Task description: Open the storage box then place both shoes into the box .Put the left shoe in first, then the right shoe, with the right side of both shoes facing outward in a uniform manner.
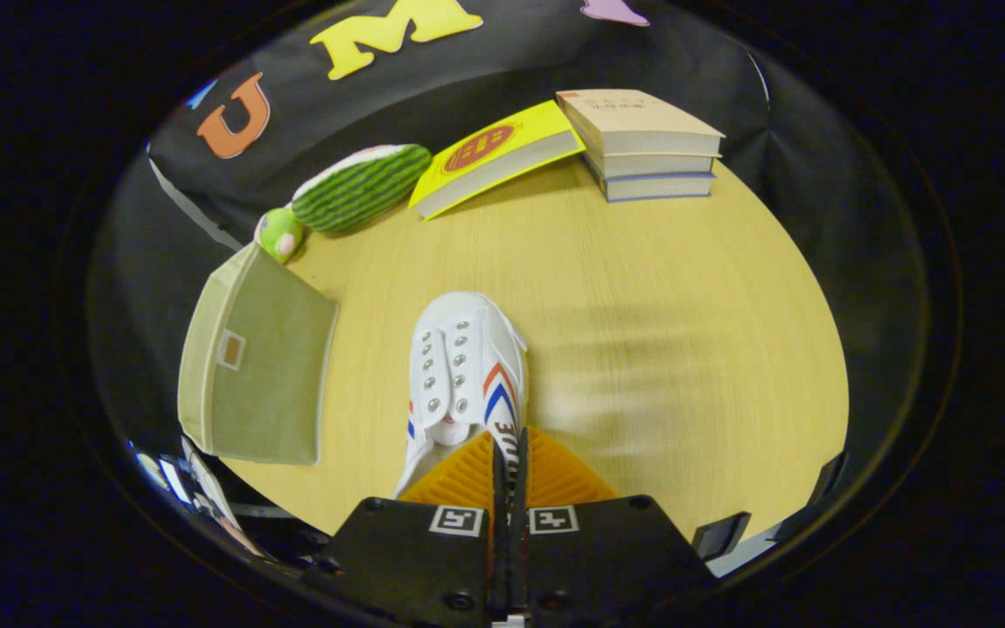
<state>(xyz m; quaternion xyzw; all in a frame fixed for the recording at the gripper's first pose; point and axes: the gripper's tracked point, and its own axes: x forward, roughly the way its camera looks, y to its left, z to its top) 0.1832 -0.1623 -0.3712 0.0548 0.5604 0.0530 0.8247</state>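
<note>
the jaws are pressed together on the heel edge of the white lace-less canvas shoe (466,371) with red and blue stripes, toe pointing away over the wooden counter (642,305); the olive fabric storage box (254,375) sits just left of it

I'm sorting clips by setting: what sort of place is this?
Probably a staged tabletop booth, not a lived-in room: a pale wooden table backed by black cloth, with a stack of books as props. The gripper is shut on the white canvas shoe.
</note>
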